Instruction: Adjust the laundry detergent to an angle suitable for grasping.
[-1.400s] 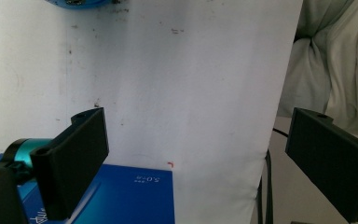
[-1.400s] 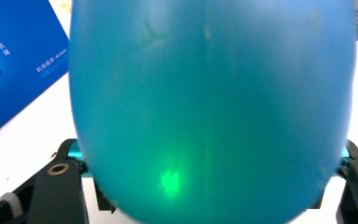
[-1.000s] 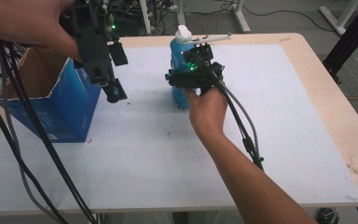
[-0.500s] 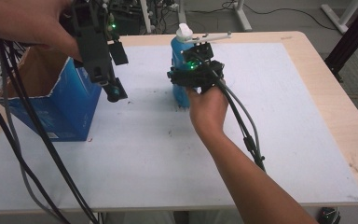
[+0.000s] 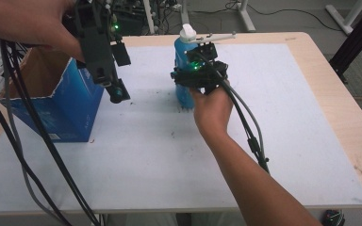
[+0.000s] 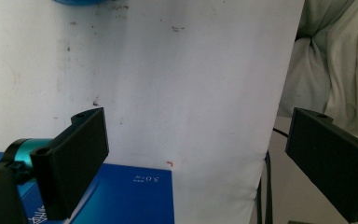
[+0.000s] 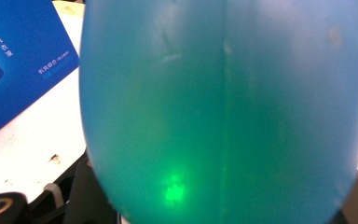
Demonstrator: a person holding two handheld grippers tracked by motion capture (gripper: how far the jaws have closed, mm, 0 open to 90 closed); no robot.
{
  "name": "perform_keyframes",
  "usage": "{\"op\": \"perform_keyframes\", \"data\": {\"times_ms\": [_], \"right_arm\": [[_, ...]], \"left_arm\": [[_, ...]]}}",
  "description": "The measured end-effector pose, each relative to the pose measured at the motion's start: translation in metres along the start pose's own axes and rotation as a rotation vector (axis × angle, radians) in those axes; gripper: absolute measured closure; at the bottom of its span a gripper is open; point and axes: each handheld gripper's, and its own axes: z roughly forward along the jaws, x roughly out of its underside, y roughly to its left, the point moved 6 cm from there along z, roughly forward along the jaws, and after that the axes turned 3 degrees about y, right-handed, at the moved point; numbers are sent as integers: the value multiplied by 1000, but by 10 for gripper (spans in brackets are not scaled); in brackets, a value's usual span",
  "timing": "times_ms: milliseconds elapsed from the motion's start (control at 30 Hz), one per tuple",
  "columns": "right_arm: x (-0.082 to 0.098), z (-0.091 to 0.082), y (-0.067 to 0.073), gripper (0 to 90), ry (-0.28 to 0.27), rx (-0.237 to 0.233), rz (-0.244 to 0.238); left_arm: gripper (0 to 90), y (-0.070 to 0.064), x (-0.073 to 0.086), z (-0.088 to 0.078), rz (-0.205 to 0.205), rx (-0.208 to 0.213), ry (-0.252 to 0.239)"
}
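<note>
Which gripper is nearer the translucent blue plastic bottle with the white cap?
Right. The right gripper is clamped on the translucent blue plastic bottle; the left gripper hangs open beside the blue cardboard box.

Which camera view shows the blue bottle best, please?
The high view: the blue bottle stands whole, white cap up, the right gripper closed around it. The right gripper view shows its body close up; the left gripper view gives a blue sliver at the top edge.

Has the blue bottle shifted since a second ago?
No. The blue bottle stands at the same spot near the table's far edge, right gripper shut on it.
</note>
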Motion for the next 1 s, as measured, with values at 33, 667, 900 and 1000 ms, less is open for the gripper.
{"op": "perform_keyframes", "data": {"times_ms": [33,667,900,1000], "right_arm": [[0,-1,-1,440,2,-8,-5],[-31,-40,-6,440,4,-195,-166],[-36,-50,-10,439,12,-279,-255],[-37,-52,-13,439,4,-320,-245]], "left_arm": [[59,0,1,0,-1,2,-1],[58,2,0,4,-5,5,-8],[59,3,0,5,-10,5,-9],[59,3,0,5,-12,5,-9]]}}
